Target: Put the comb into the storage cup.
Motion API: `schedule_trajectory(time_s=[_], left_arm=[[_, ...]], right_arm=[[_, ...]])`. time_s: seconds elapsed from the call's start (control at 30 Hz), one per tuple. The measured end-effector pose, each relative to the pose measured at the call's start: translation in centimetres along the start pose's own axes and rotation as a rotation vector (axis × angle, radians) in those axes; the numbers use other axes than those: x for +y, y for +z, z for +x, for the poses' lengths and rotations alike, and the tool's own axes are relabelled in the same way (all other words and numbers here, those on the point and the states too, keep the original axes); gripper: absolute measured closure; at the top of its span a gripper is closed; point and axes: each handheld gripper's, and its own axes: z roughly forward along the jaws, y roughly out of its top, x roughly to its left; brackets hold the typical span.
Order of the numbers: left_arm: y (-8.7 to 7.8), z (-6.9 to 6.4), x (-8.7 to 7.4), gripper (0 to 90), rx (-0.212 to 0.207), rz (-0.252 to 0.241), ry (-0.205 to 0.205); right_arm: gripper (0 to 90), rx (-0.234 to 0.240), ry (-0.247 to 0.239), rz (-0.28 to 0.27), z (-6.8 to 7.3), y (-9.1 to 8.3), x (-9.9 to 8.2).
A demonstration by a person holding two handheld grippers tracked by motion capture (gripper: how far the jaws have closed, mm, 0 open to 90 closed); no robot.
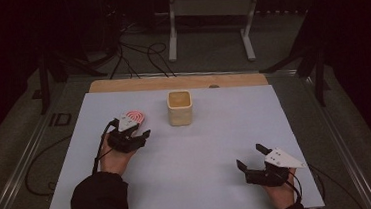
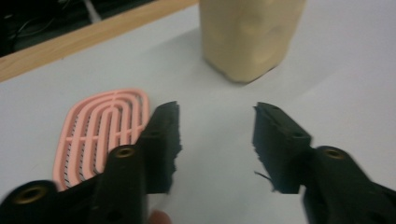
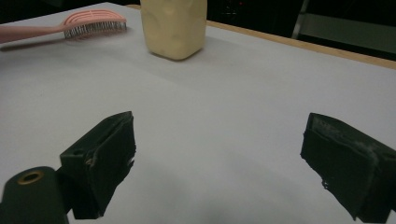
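A pink vented hairbrush [image 1: 136, 117] lies bristles down on the white table [image 1: 202, 148], at the back left. My left gripper [image 1: 138, 133] hovers just in front of it. In the left gripper view the brush head [image 2: 105, 128] lies beside the left jaw, and my left gripper [image 2: 217, 123] is open with only bare table between its jaws. A cream square container [image 1: 179, 107] stands upright to the right of the brush. My right gripper [image 1: 248, 155] rests near the front right, open and holding nothing. The right gripper view shows the brush [image 3: 93, 22] and the container [image 3: 173, 25] far ahead.
The table's wooden strip [image 1: 176, 81] runs along the far edge. Behind it the floor holds cables [image 1: 139, 55] and a white stand [image 1: 211, 12]. A cable trails from the left gripper off the table's left side.
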Motion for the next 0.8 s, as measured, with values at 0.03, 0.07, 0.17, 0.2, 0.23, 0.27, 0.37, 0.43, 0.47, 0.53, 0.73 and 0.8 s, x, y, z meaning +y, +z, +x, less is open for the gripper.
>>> schedule_trajectory(time_s=[0.03, 0.07, 0.17, 0.2, 0.23, 0.27, 0.37, 0.43, 0.47, 0.53, 0.73, 0.8], left_arm=[[-0.5, -0.2, -0.1, 40.7, 0.021, -0.015, 0.011], [-1.0, -0.3, -0.3, 37.6, 0.034, -0.032, 0.016], [-2.5, -0.4, -0.8, 27.0, 0.061, -0.076, 0.012], [-3.0, -0.4, -1.0, 24.1, 0.069, -0.087, 0.005], [-3.4, -0.3, -1.2, 21.3, 0.075, -0.101, -0.003], [-3.9, -0.2, -1.5, 19.4, 0.081, -0.111, -0.007], [-5.2, 0.0, -2.4, 15.0, 0.096, -0.142, -0.013], [-5.9, 0.2, -3.0, 12.3, 0.092, -0.154, -0.015], [-6.2, 0.3, -3.3, 10.1, 0.088, -0.158, -0.017], [-6.8, 0.5, -3.9, 6.7, 0.091, -0.174, -0.026], [-7.7, 1.0, -6.0, 0.0, 0.084, -0.177, -0.047], [-7.7, 1.2, -6.8, 0.0, 0.074, -0.176, -0.056]], right_arm=[[9.8, 0.001, 0.000, -0.001, 0.0, 0.0, 0.0], [9.8, 0.002, -0.001, -0.002, 0.0, 0.0, 0.0], [9.8, 0.005, -0.005, -0.006, 0.0, 0.0, 0.0], [9.8, 0.006, -0.004, -0.007, 0.0, 0.0, 0.0], [9.8, 0.008, -0.001, -0.008, 0.0, 0.0, 0.0], [9.8, 0.009, -0.001, -0.008, 0.1, 0.0, 0.0], [9.8, 0.015, -0.005, -0.011, 0.1, 0.0, 0.0], [9.8, 0.015, -0.010, -0.009, 0.2, 0.0, 0.0], [9.8, 0.014, -0.011, -0.007, 0.2, 0.0, 0.0], [9.8, 0.016, -0.012, -0.007, 0.3, 0.0, 0.0], [9.8, 0.021, -0.022, -0.002, 0.5, 0.1, 0.0], [9.8, 0.022, -0.021, -0.004, 0.5, 0.0, 0.1]])
